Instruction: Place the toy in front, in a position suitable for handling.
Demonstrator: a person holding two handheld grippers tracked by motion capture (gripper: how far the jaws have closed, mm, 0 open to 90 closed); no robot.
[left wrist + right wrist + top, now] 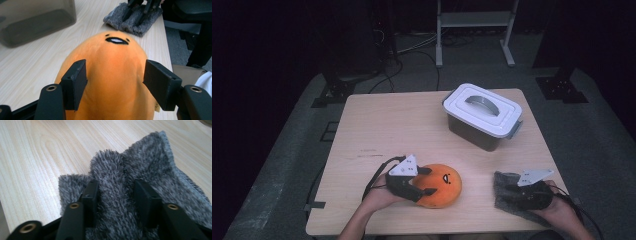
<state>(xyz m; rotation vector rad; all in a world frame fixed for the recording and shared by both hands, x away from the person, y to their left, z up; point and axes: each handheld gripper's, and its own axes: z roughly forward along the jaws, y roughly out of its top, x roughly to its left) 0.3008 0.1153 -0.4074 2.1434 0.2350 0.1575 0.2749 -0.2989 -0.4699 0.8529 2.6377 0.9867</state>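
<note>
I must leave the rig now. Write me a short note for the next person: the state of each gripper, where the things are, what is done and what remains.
Left gripper: jaws around the orange plush toy, one on each side, pressing its flanks; the toy rests on the table near the front edge.
Right gripper: jaws pinch a raised fold of the grey fuzzy cloth, which lies at the front right corner.
White-lidded storage box: at the back right, lid on.
Done: both things gripped. Left: neither is lifted; the box is not yet opened, if they go inside.
</note>
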